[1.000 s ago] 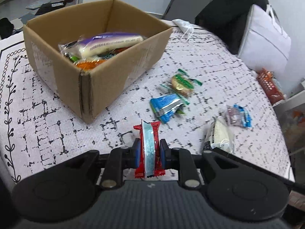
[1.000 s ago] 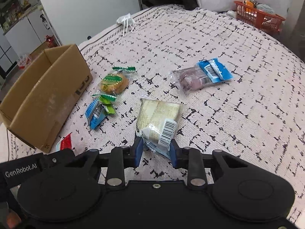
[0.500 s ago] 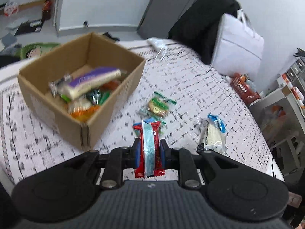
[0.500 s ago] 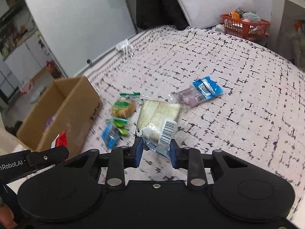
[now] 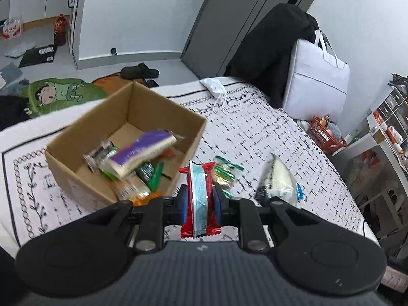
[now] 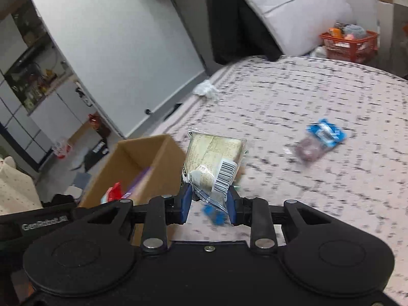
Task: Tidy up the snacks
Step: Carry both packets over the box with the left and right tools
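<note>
In the left wrist view, the open brown cardboard box [image 5: 127,150] already holds several packets, among them a long purple and white bar [image 5: 142,153]; the left gripper [image 5: 199,201] is clenched on a red and pale blue snack packet [image 5: 200,199], near the box's corner, and a green wrapped cookie [image 5: 224,176] lies on the patterned cloth table [image 5: 267,132]. In the right wrist view, the right gripper [image 6: 207,204] grasps a beige clear-wrapped packet with a barcode [image 6: 214,163] just beside the box [image 6: 142,163]; a blue and purple packet [image 6: 318,140] waits well apart, with open room around it
</note>
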The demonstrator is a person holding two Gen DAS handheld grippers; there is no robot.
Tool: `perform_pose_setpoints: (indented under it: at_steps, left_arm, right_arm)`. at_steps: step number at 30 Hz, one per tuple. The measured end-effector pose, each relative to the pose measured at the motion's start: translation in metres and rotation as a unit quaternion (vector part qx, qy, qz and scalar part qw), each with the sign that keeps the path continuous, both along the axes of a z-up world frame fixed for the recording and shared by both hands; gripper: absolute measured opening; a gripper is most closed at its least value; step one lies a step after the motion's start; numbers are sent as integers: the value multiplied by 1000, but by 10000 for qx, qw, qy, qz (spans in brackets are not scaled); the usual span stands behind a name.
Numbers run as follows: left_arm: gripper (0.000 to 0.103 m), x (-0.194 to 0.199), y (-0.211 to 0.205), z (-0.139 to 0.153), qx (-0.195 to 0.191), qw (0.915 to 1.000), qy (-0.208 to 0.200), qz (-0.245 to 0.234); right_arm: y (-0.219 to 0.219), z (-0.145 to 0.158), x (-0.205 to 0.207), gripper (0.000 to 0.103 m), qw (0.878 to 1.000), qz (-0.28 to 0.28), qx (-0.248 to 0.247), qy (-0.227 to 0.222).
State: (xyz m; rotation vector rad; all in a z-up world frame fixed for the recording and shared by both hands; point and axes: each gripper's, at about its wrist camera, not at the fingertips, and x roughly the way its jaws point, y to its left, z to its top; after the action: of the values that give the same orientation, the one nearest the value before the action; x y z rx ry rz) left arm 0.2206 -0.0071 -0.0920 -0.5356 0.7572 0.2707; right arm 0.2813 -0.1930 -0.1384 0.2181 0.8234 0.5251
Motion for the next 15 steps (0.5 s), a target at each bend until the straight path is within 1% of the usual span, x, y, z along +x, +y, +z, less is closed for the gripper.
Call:
perform_pose_setpoints:
  at_steps: [5,9,15]
  left_arm:
    - [20,-1,16,2,31,10000,18,58]
    - [20,-2,30,4,40,10000,18,72]
    - [20,-2,54,10,-15,9999,-12,136]
  right_arm:
    - [27,0,-4,29,9997,180,134,-71]
    - [46,1,-4,29,9995,250,122,-136]
    - [69,5,-3,29,9989,323,321,-84]
